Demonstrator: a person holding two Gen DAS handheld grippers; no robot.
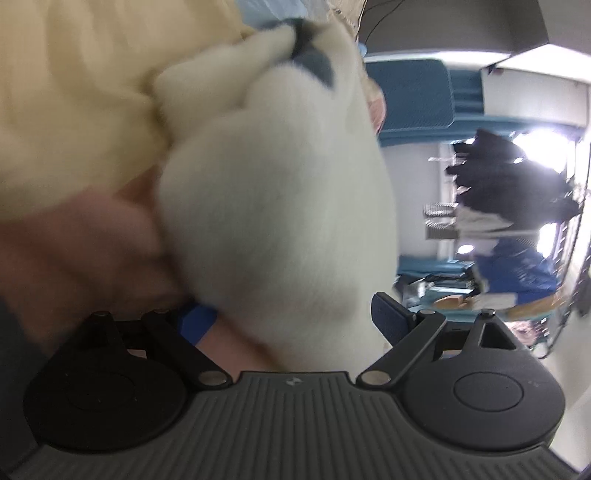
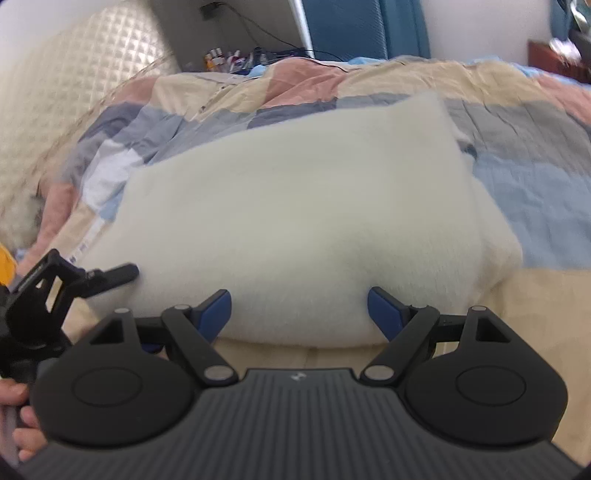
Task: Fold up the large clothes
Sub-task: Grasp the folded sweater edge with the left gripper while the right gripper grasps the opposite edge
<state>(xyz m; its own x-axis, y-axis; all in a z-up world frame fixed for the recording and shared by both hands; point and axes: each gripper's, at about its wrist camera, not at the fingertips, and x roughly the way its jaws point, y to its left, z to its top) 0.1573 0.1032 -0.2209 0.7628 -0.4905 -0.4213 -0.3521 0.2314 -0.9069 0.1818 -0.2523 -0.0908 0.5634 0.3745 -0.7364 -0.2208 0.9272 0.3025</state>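
Observation:
A white fleecy garment lies folded into a rough rectangle on the patchwork bedspread. My right gripper is open, its blue pads either side of the garment's near edge, holding nothing. My left gripper shows at the garment's left edge in the right wrist view. In the left wrist view the garment fills the space between the wide-apart fingers of my left gripper; the left pad is partly hidden by cloth. The view is blurred.
A quilted cream headboard stands at the back left of the bed. Blue curtains and a cluttered shelf are behind the bed. Dark and blue clothes hang in the room at the right of the left wrist view.

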